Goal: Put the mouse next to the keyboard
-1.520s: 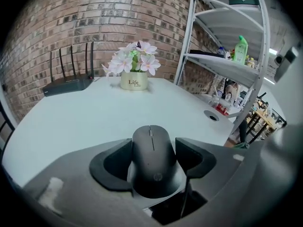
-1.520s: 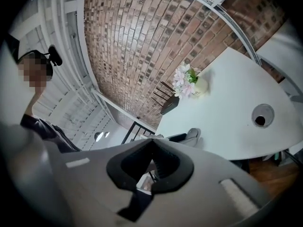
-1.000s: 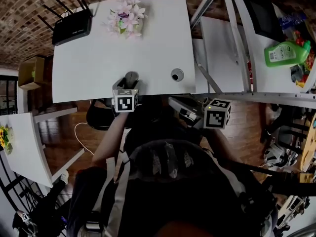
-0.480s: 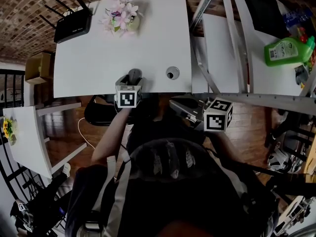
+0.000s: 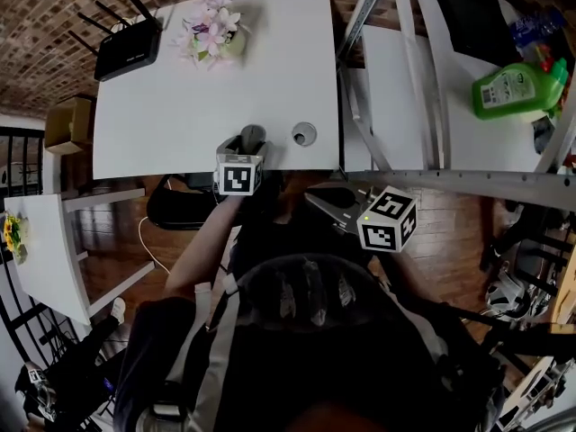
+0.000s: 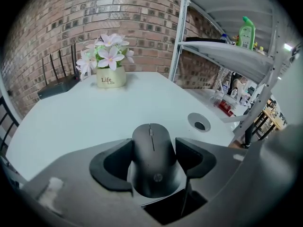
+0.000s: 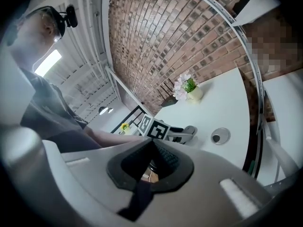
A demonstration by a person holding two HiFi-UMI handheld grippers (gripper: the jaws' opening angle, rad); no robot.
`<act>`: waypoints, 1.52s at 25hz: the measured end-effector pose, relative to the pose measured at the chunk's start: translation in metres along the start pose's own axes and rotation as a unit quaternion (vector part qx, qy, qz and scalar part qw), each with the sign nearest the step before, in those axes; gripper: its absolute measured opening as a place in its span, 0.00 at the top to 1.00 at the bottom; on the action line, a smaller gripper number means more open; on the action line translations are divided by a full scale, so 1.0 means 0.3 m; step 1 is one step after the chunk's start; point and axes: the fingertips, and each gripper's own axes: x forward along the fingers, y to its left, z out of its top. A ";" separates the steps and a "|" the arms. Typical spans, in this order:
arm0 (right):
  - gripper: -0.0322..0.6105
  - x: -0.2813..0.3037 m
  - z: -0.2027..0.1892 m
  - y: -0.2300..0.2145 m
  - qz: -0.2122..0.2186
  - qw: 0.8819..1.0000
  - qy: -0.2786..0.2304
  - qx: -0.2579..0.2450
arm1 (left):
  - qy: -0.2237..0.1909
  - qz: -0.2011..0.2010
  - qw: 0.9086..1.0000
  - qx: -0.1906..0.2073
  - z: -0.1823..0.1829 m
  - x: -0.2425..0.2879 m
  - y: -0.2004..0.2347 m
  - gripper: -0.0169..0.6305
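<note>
A black mouse (image 6: 154,171) sits between the jaws of my left gripper (image 6: 152,151), which is shut on its sides. In the head view the mouse (image 5: 252,136) and left gripper (image 5: 245,146) are at the near edge of the white table (image 5: 171,115), just left of a round cable hole (image 5: 304,133). My right gripper (image 5: 331,202) is held lower, in front of the table edge near the person's body. In the right gripper view its jaws (image 7: 151,161) are shut with nothing between them. No keyboard shows in any view.
A flower pot (image 5: 214,36) and a black router (image 5: 129,49) stand at the table's far side. A metal shelf rack (image 5: 405,79) with a green bottle (image 5: 509,88) stands to the right. A small white table (image 5: 40,259) is at the lower left.
The left gripper has carried the mouse to the right along the near table edge, closer to the cable hole. The right gripper has turned and dropped slightly.
</note>
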 end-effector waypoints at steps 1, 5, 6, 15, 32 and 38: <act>0.94 -0.008 0.002 -0.002 -0.001 1.000 -0.003 0.001 | 0.000 -0.005 1.000 0.000 -0.001 0.007 -0.016 0.52; 0.95 -0.033 0.000 -0.003 -0.007 1.000 -0.006 -0.001 | 0.005 -0.017 1.000 0.010 0.015 0.013 -0.071 0.52; 0.95 -0.037 -0.002 -0.003 -0.008 1.000 -0.006 -0.003 | 0.004 -0.018 1.000 0.013 0.018 0.017 -0.081 0.51; 0.95 -0.077 -0.021 -0.003 -0.012 1.000 -0.010 0.000 | 0.002 -0.033 0.999 0.025 0.021 0.039 -0.163 0.51; 0.95 -0.122 -0.046 -0.017 -0.026 0.999 -0.035 0.020 | 0.007 -0.064 0.996 0.064 0.070 0.065 -0.261 0.51; 0.95 -0.109 -0.052 -0.011 -0.030 0.999 -0.033 0.023 | 0.010 -0.068 0.995 0.075 0.066 0.076 -0.265 0.51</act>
